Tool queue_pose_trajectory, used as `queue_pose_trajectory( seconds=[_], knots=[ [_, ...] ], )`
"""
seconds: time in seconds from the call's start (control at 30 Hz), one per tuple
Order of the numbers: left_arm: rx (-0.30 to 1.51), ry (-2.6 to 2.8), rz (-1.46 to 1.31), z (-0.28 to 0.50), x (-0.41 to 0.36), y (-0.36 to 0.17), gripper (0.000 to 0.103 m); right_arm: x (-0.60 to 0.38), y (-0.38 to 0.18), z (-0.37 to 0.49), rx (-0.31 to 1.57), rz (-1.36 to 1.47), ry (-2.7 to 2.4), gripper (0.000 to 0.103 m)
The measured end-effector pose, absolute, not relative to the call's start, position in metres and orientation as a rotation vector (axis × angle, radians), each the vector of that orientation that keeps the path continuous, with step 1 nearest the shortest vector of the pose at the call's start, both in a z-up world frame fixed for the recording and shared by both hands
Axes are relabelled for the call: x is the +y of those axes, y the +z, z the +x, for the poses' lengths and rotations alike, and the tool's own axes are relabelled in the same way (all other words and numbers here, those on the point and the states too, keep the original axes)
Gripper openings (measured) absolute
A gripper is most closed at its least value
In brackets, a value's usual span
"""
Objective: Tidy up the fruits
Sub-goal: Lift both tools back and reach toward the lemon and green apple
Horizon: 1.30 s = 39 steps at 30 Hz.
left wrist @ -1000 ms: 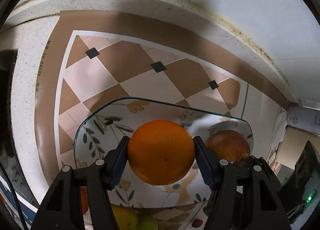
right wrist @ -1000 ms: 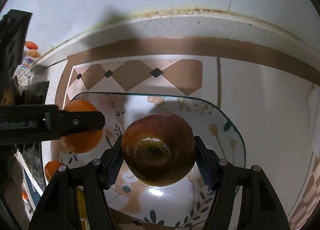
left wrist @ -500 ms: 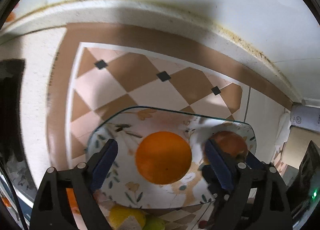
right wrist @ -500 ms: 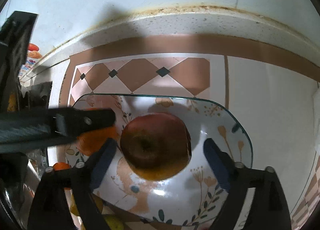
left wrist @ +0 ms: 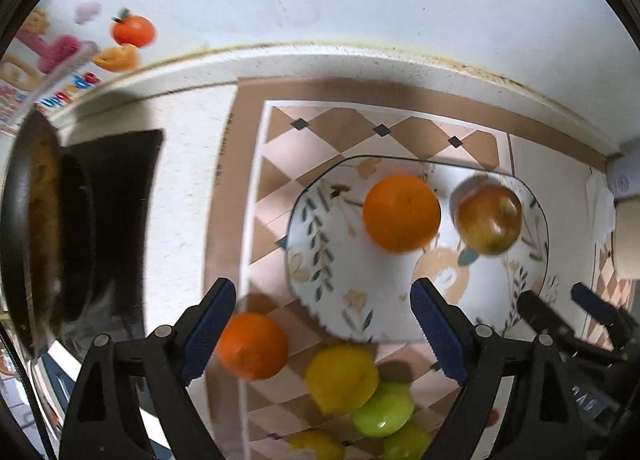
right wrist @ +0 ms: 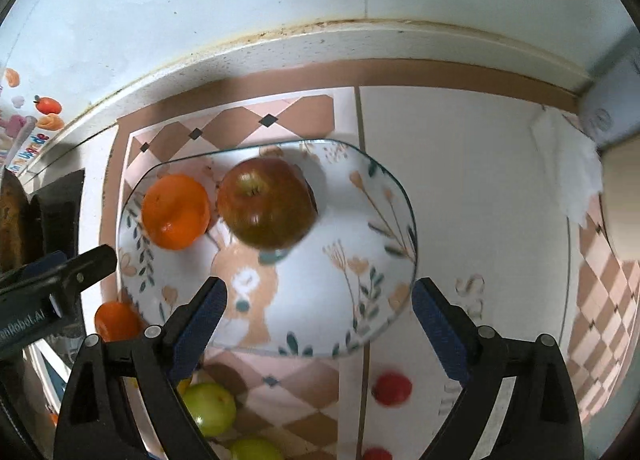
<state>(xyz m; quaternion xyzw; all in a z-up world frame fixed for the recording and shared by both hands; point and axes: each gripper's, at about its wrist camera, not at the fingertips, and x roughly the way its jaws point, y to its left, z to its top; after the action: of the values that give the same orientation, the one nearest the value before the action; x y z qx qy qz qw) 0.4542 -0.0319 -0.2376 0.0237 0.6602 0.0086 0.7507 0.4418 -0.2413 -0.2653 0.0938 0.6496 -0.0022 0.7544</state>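
Observation:
A floral glass plate (left wrist: pixel 352 292) (right wrist: pixel 360 260) holds an orange (left wrist: pixel 401 213) (right wrist: pixel 176 211) and a red-brown apple (left wrist: pixel 489 219) (right wrist: pixel 266 209) side by side. My left gripper (left wrist: pixel 324 336) is open and empty, pulled back above the near-left of the plate. My right gripper (right wrist: pixel 318 324) is open and empty, above the plate's near rim. On the mat near the plate lie a second orange (left wrist: pixel 253 346) (right wrist: pixel 116 321), a lemon (left wrist: pixel 342 378), green fruits (left wrist: pixel 384 410) (right wrist: pixel 210 408) and small red fruits (right wrist: pixel 392 388).
A dark pan (left wrist: pixel 36 236) on a black stove sits at the left. The white wall and counter edge (left wrist: pixel 360 56) run along the back. A white cloth (right wrist: pixel 568 168) and a box lie at the right.
Both grippers opened and let go of the orange and the apple onto the plate, then drew back and up; more of the counter and loose fruit shows now.

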Motion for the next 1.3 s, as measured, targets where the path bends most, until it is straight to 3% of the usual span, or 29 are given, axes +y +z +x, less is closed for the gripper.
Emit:
queue_pose_trajectory(
  seconds=[0.67,1.03,1.3],
  knots=[
    [1.104,-0.072,0.039,0.328,-0.02,-0.121,0.089,-0.205,-0.143,0.313,1.137,0.115,-0.043,0.096],
    [1.016,-0.095,0.033,0.282,-0.008,-0.095,0.089,-0.196,-0.094,0.255,1.035,0.133,-0.031,0.096],
    [1.067,-0.026,0.025,0.279,0.013,-0.121,0.09,-0.192,-0.118,0.252,1.101,0.218,0.037,0.096]
  ],
)
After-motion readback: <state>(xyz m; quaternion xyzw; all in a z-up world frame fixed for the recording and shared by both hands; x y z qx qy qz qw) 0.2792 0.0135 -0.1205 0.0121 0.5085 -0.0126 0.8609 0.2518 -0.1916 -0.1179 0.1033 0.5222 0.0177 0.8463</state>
